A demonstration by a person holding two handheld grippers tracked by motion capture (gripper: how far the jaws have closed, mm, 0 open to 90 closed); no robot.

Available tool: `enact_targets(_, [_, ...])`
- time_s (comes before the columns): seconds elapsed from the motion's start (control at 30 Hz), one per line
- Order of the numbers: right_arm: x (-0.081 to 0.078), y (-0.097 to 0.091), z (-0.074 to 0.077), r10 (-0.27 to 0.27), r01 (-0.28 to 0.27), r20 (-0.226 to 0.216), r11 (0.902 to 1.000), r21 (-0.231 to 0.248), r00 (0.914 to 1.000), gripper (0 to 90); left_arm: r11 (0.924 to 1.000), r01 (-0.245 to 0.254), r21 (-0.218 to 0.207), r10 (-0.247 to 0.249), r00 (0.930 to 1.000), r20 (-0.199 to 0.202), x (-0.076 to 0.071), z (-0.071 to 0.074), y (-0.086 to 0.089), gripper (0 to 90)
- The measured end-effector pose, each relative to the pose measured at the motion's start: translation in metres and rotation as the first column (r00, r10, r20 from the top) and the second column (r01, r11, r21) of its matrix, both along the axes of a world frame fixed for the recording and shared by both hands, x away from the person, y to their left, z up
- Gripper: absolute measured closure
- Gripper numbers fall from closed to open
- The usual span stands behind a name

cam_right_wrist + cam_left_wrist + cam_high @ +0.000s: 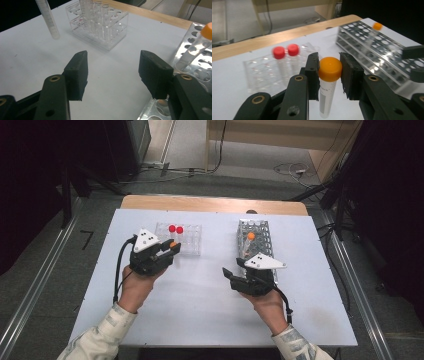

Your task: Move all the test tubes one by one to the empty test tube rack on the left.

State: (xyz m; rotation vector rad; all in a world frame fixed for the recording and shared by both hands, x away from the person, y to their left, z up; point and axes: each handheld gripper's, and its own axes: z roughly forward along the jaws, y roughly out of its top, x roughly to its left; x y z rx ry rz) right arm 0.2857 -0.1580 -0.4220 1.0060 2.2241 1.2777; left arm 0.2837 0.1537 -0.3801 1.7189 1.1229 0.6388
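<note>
On white table (pixel 200 290): metal rack (pixel 256 240) at right, bearing one orange-capped tube (pixel 250 238); clear rack (pixel 187 240) at left, two red-capped tubes (pixel 175 229) upright inside. Beside metal rack, right gripper (pixel 113 72), jaws wide, empty. Beside clear rack, left gripper (pixel 329 75), clamped on second orange-capped tube (pixel 329 80), upright.

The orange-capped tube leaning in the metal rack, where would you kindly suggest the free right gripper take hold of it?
Probably just below the orange cap of the tube, coming from above along its tilt. The lower end sits in the metal rack, so only the upper part is free, and the right gripper fingers are open.
</note>
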Motion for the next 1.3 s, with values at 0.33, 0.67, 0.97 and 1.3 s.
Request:
enact_targets(0.33, [0.002, -0.008, 0.001, -0.017, 0.017, -0.002, 0.9998, 0.008, 0.9999, 39.2, 0.9959, -0.091, -0.001, 0.091, 0.9955, 0.027, 0.027, 0.012, 0.021, 69.9])
enact_targets(0.67, [0.002, -0.011, 0.002, -0.020, 0.020, -0.003, 0.9997, 0.011, 0.9998, 39.2, 0.9847, -0.172, 0.028, 0.171, 0.9846, 0.038, 0.068, 0.016, 0.021, 69.9])
enact_targets(0.97, [0.003, -0.015, 0.003, -0.031, 0.031, 0.001, 0.9993, 0.020, 0.9995, 39.3, 0.9810, -0.193, 0.022, 0.192, 0.9812, 0.017, 0.083, 0.004, 0.021, 69.9])
enact_targets(1.3, [0.002, -0.015, 0.003, -0.029, 0.029, 0.002, 0.9995, 0.016, 0.9996, 39.5, 0.9817, -0.186, 0.040, 0.187, 0.9824, -0.006, 0.083, -0.011, 0.016, 69.7])
